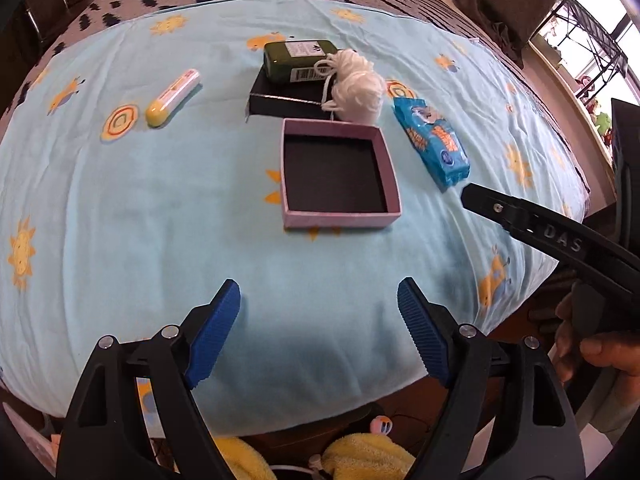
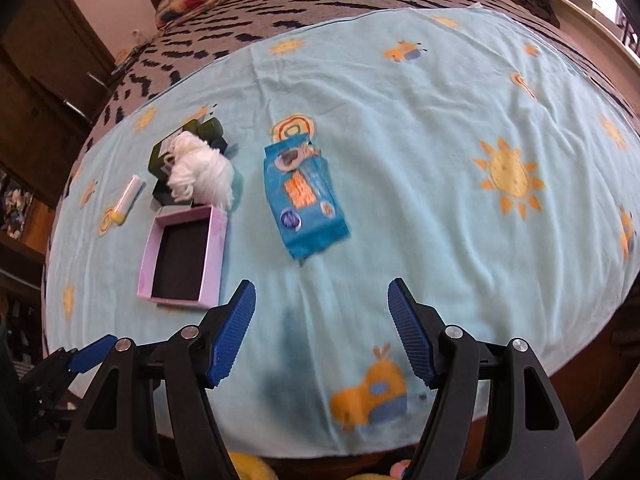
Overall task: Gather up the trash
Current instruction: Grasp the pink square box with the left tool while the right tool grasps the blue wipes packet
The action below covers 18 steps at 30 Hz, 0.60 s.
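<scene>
We're holding the right gripper point(image 2: 320, 328) wide open and empty, and the blue wipes packet point(image 2: 305, 196) is lying straight ahead of it on the sun-print blanket point(image 2: 440, 120), long axis running away from us and slightly rightward. We're also keeping the left gripper point(image 1: 319, 330) spread with nothing in it, facing the pink open box point(image 1: 340, 216). We're judging the right hand nearer the packet.

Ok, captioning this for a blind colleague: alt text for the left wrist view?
An open left hand-held gripper hovers over a light blue sheet, facing an empty pink box. Beyond lie white yarn, a green bottle, a blue packet and a yellow tube.
</scene>
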Tool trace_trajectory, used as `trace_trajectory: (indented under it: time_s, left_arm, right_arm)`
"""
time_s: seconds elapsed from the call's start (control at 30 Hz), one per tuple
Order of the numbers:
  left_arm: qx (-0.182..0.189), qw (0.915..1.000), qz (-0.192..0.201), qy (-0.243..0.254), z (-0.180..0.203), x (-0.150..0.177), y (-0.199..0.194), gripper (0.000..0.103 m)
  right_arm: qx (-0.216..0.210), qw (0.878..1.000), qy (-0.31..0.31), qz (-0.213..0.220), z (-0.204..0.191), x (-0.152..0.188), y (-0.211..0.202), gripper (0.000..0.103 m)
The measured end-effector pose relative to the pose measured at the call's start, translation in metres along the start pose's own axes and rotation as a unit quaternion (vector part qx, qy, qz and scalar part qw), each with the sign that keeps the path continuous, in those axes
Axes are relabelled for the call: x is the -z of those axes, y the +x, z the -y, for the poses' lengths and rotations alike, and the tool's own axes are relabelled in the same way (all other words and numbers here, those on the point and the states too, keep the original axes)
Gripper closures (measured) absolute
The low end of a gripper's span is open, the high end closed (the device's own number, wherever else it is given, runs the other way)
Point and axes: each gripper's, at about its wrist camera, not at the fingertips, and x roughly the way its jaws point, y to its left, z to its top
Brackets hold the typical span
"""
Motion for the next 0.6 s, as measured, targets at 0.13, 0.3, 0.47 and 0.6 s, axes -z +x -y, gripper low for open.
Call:
trace_trajectory:
  time_s: [0.13, 0.3, 0.47, 0.6]
  left_arm:
    - [0.011, 0.9999, -0.009, 0.007, 0.010, -0.012, 0.012, 0.024]
    - [0.015, 0.9997, -0.015, 0.014, 0.019, -0.027, 0.026, 0.023]
    - [0.005, 0.9998, -0.020, 0.008, 0.018, -0.045, 0.042, 0.021]
    - [-0.007, 0.9997, -0.022, 0.007, 0.014, -0.057, 0.051, 0.021]
  right_arm:
    - [-0.001, 1.000, -0.009, -0.010, 0.000, -0.017, 0.015, 0.033]
    - [-0.005, 1.000, -0.012, -0.017, -0.001, -0.035, 0.031, 0.033]
    - [-0.006, 1.000, -0.022, -0.017, -0.004, -0.052, 0.042, 0.033]
    - [0.000, 0.999, -0.036, -0.020, -0.008, -0.059, 0.050, 0.033]
